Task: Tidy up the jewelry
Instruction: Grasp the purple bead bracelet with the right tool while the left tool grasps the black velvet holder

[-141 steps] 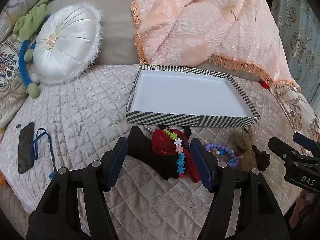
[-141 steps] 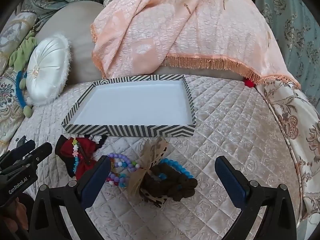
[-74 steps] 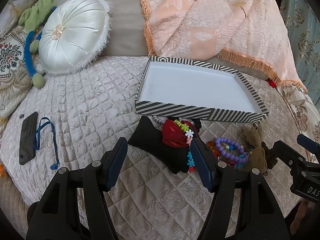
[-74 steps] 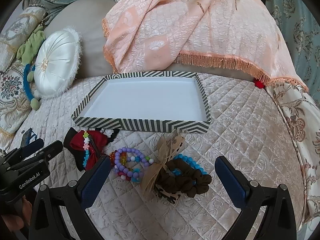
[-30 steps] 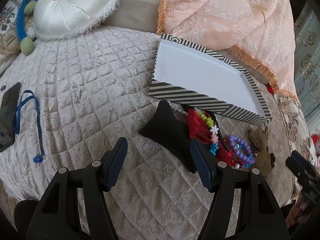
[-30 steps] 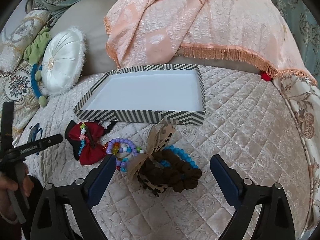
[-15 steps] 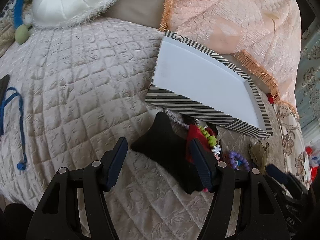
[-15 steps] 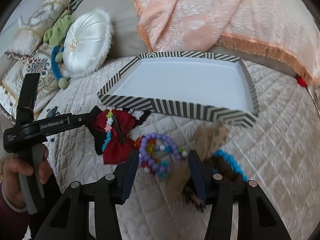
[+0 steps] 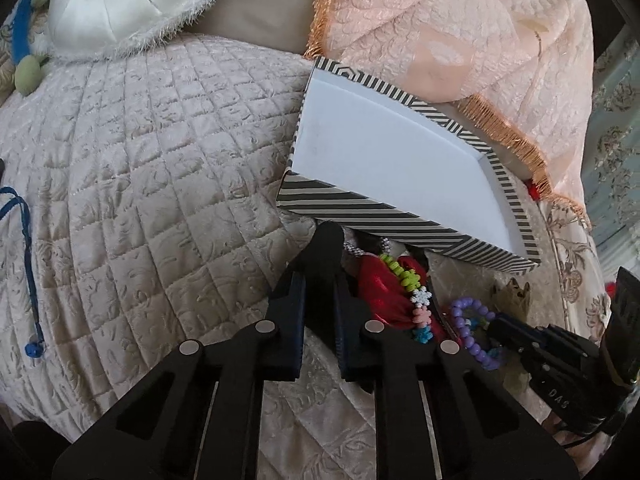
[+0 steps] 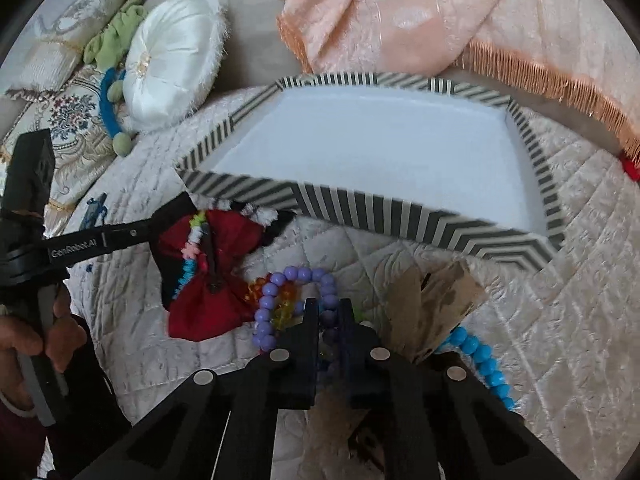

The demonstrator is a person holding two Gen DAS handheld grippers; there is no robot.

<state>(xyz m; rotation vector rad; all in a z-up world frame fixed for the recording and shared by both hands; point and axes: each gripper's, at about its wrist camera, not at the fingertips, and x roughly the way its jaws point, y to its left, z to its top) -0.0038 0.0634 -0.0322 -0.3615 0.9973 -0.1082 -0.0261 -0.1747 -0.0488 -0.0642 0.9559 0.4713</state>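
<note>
A black-and-white striped tray with a bare white inside lies on the quilted bed. In front of it lie a red and black bow with a flower-bead bracelet, a purple bead bracelet, a blue bead bracelet and a brown bow scrunchie. My left gripper is shut on the black wing of the bow. My right gripper is shut on the purple bead bracelet.
A white round cushion and a green and blue plush toy lie at the back left. A peach fringed throw drapes behind the tray. A blue lanyard lies on the quilt at left.
Both grippers have moved down onto the pile and closed: the left onto the black bow wing, the right onto the purple bracelet. A second ago both stood open above the jewelry.
</note>
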